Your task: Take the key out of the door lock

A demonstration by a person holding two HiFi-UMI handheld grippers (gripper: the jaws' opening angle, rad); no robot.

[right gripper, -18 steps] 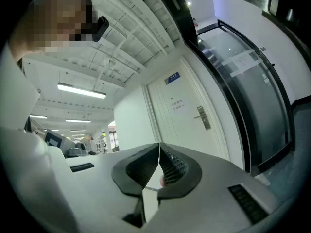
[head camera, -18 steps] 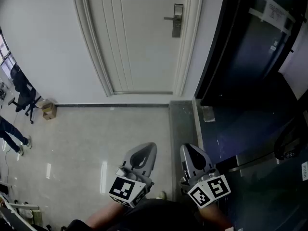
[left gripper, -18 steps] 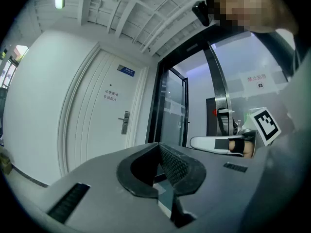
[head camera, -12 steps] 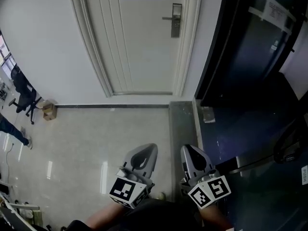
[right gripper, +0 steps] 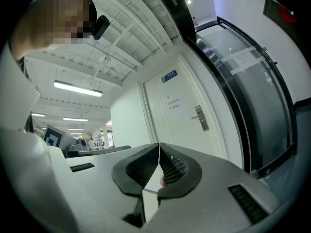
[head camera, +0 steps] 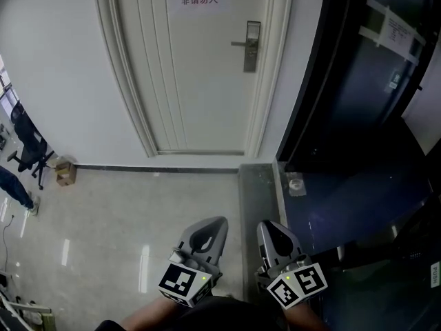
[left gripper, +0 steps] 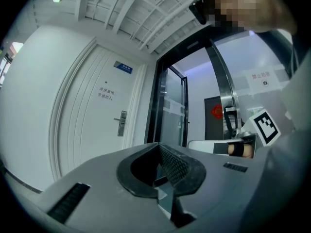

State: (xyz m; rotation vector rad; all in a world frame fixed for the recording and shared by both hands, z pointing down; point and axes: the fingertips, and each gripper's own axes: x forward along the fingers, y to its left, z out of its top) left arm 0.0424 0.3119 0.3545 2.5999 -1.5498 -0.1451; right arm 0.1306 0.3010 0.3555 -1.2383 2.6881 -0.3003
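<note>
Your left gripper (head camera: pixel 207 234), right gripper (head camera: pixel 273 236): jaws clenched on nothing, both well apart from door lock (head camera: pixel 252 45)

Floor (head camera: pixel 124 212) is pale glossy tile with light streaks reflected in it, running up to the white door (head camera: pixel 200 81) and a dark skirting line (head camera: pixel 138 169). A grey strip (head camera: pixel 256 192) separates it from a darker floor section (head camera: pixel 344 212) on the right. On it: cardboard box (head camera: pixel 65 172) against the wall, office chair (head camera: pixel 27 154) at the left edge, small pale square item (head camera: pixel 296 183) on the dark part.
</note>
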